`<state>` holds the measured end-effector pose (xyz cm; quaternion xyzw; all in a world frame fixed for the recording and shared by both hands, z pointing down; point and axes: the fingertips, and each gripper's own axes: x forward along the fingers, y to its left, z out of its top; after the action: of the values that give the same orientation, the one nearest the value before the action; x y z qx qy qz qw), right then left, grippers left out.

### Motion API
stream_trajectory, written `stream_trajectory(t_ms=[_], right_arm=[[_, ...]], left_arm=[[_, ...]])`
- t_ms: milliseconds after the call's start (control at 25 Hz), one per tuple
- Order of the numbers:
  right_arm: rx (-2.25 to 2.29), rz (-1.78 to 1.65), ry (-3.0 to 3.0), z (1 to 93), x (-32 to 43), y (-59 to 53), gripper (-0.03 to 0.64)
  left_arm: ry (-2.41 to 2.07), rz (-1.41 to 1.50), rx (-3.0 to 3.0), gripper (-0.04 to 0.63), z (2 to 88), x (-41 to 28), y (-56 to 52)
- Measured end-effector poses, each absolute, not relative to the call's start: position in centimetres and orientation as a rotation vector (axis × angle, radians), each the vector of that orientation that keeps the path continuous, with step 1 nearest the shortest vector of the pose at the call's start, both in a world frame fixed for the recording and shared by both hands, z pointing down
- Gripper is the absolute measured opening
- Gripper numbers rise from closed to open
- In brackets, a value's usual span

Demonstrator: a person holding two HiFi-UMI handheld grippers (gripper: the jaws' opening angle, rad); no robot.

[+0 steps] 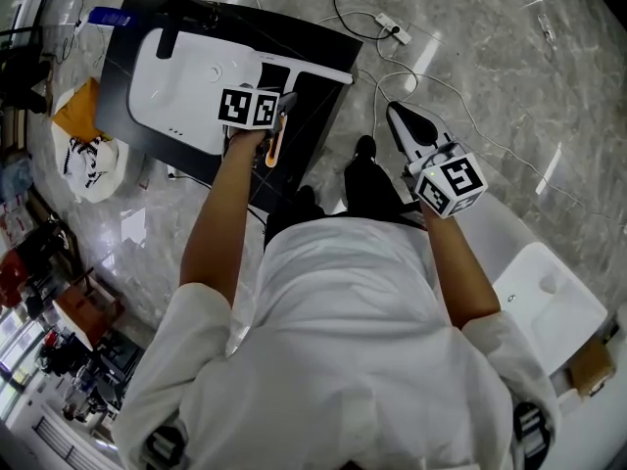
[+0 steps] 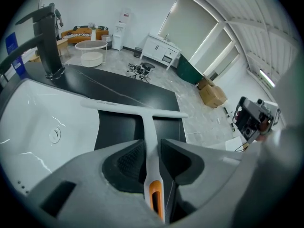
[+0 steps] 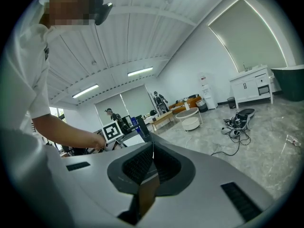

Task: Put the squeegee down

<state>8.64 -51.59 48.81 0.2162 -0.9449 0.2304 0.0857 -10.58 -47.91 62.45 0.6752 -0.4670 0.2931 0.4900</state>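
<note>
Landmark: white basin (image 1: 186, 86) (image 2: 47, 122) sunk in a black countertop (image 1: 318, 116) (image 2: 118, 87), black faucet (image 1: 168, 23) (image 2: 47, 37) at its far end.

Squeegee (image 1: 304, 70) (image 2: 148, 137): white, T-shaped, with an orange insert at the handle's end; blade lying across the countertop just beside the basin, one blade end reaching over the basin's edge; handle running back from the basin between the left jaws.

Left gripper (image 1: 285, 104) (image 2: 153, 148): tilted steeply down at the countertop beside the basin; jaws apart, handle against the left pad, a dark gap showing between handle and right pad; no clamp on it.

Right gripper (image 1: 394, 114) (image 3: 152, 148): well away from the basin, over the grey marble floor (image 1: 470, 57); pointed nearly level; jaws closed together, pads meeting, nothing between them.

Beyond the basin: white power strip (image 1: 392, 29) and cables on the floor.
</note>
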Motion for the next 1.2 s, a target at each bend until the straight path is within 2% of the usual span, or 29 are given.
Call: stream_trajectory(t_ms=[80, 280, 600, 840, 1200], right_arm=[[0.653, 0.671, -2.816, 48.6, 8.8, -51.3, 0.015], [0.684, 0.618, -2.826, 47.4, 8.8, -50.1, 0.015], [0.739, 0.463, -2.878, 42.7, 7.0, -46.1, 0.015], [0.757, 0.329, -2.929, 38.2, 4.3, -41.2, 0.015], [0.721, 0.171, -3.023, 32.6, -1.3, -30.0, 0.015]], left_arm=[[-1.137, 0.704, 1.656, 0.137, 62.0, -10.7, -47.5], [-1.196, 0.619, 1.732, 0.137, 58.4, -12.0, -46.5], [-1.268, 0.299, 1.986, 0.061, 47.0, -13.6, -42.4], [-1.355, 0.136, 2.186, 0.023, 38.3, -16.2, -35.9], [-1.431, -0.037, 2.442, 0.017, 31.7, -20.5, -21.4]])
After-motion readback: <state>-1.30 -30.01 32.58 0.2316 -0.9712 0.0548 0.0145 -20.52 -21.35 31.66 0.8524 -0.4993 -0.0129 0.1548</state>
